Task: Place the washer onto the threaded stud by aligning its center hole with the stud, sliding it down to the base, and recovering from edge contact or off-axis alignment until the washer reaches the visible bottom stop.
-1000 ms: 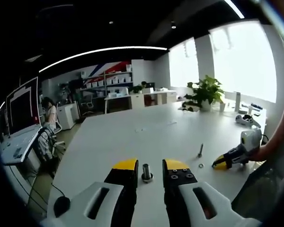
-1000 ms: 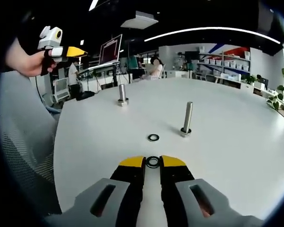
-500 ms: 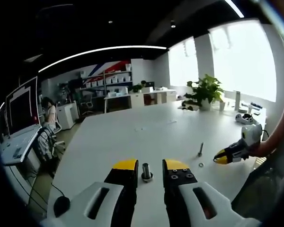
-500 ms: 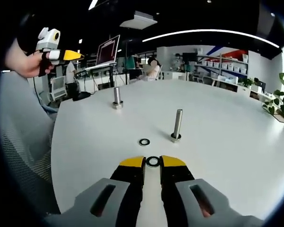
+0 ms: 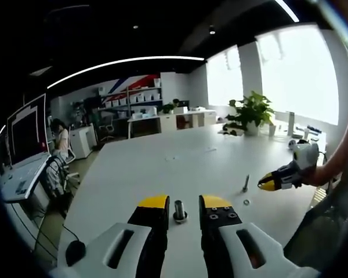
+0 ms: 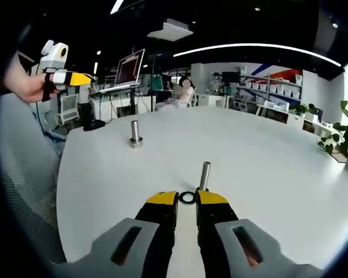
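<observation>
Your right gripper (image 6: 187, 197) pinches the small dark metal ring washer (image 6: 187, 198) just before the upright grey threaded stud (image 6: 204, 175); your left gripper (image 5: 180, 201) hangs open, empty.

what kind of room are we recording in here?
Looks like an open-plan office or lab: a large white table, shelving with storage bins along the far wall, a monitor on a stand, and a potted plant by big windows.

white table (image 6: 290, 168), yellow-tipped black right gripper (image 6: 187, 198)
</observation>
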### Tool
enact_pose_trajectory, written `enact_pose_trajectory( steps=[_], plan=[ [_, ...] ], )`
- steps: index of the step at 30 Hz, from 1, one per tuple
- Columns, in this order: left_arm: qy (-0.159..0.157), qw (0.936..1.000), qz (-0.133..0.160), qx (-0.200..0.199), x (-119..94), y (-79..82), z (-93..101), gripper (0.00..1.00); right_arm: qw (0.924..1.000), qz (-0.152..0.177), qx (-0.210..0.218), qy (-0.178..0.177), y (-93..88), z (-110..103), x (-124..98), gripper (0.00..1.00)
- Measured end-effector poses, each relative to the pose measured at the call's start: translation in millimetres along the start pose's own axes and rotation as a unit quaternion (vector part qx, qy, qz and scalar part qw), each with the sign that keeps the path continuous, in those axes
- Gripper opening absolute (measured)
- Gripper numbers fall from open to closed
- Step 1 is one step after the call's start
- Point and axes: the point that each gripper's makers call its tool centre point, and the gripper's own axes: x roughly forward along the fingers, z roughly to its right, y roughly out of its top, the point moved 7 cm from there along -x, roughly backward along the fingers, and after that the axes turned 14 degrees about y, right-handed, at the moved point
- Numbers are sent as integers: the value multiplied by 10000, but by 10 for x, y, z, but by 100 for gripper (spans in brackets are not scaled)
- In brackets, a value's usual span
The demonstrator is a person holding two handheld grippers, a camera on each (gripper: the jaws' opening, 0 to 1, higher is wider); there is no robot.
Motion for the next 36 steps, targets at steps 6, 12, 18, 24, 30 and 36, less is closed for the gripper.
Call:
enact_pose_trajectory(
  steps=[6, 12, 18, 24, 30, 36],
  plan=[
    [5, 10000, 0, 7, 0, 3, 2, 19, 9998, 114, -127, -65, 172, 93, 66, 14],
    [-1, 10000, 14, -7, -1, 7, 5, 19, 9997, 132, -195, -108, 262, 193, 134, 14],
    [9, 10000, 21, -12, -5, 10, 0, 19, 9996, 73, -237, -115, 271, 229, 173, 14],
    [15, 10000, 19, -29, -9, 9, -5, 19, 9997, -6, -209, -82, 257, 225, 208, 14],
    [4, 10000, 12, -59, -10, 6, -5, 19, 9997, -96, -213, -63, 234, 229, 234, 14],
    [5, 10000, 13, -78, -8, 7, -8, 19, 9998, -133, -159, -73, 219, 239, 242, 13]
  ],
)
